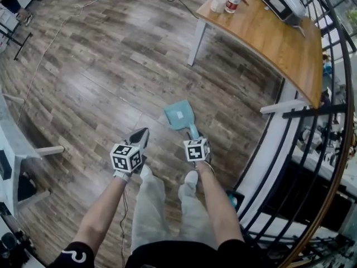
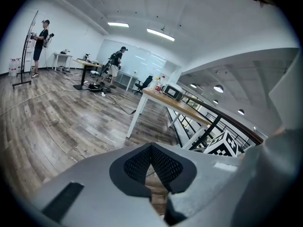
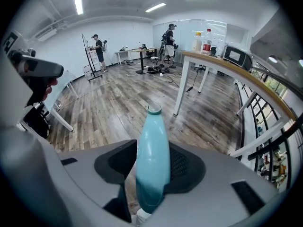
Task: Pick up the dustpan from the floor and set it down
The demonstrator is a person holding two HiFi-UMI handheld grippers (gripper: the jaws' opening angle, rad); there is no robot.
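The teal dustpan [image 1: 179, 116] lies on the wood floor in front of the person's feet, with its handle [image 1: 193, 132] pointing back at my right gripper [image 1: 196, 141]. In the right gripper view the teal handle [image 3: 152, 160] stands between the jaws, and a dark gap shows on its left side, so the pads do not press it. The right gripper [image 3: 154, 150] is open around the handle. My left gripper [image 1: 139, 135] hovers to the left of the dustpan, apart from it. Its jaws [image 2: 151, 148] meet at the tips with nothing between them.
A wooden table [image 1: 279, 38] with bottles [image 1: 226, 0] and a white appliance [image 1: 281, 1] stands behind the dustpan to the right. A black railing [image 1: 329, 149] runs close along the right side. White furniture [image 1: 17, 161] stands at the left. People [image 3: 169, 39] work far off.
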